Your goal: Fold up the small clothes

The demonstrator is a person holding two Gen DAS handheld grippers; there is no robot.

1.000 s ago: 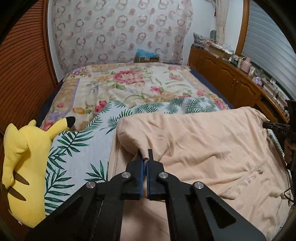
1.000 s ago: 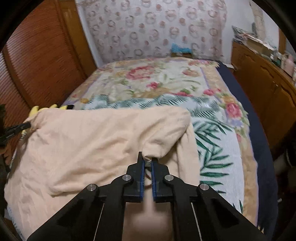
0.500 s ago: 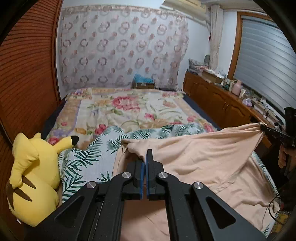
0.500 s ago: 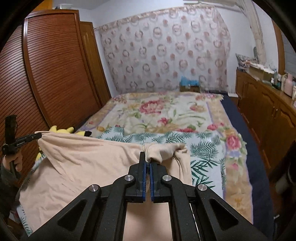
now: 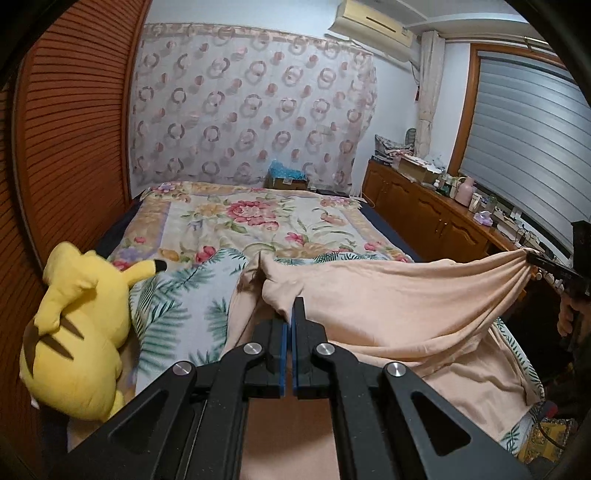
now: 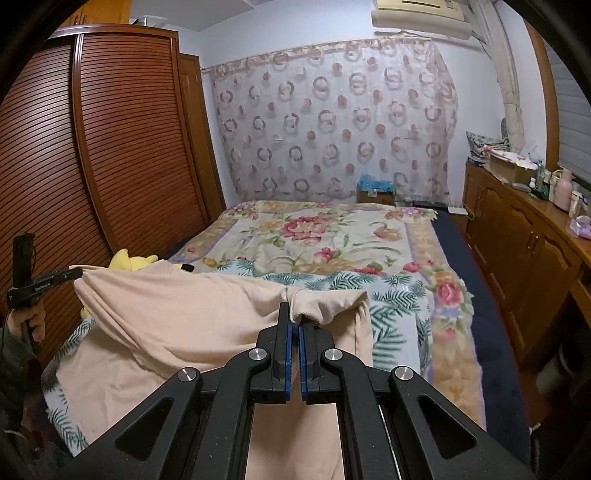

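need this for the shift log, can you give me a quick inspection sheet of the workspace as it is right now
surface: bed under a floral and palm-leaf blanket, dark sheet edge bare on one side
job's things: peach garment lifted at two corners, stretched between the grippers, its lower part draped on the bed
clutter: yellow plush toy beside the garment, at the wardrobe side
grippers: left gripper shut on a garment corner; right gripper shut on the other corner
cables: thin dark cable at the bed's near corner, origin cannot be told
surroundings: slatted wooden wardrobe, patterned curtain, wooden cabinets with items on top, air conditioner, window blind
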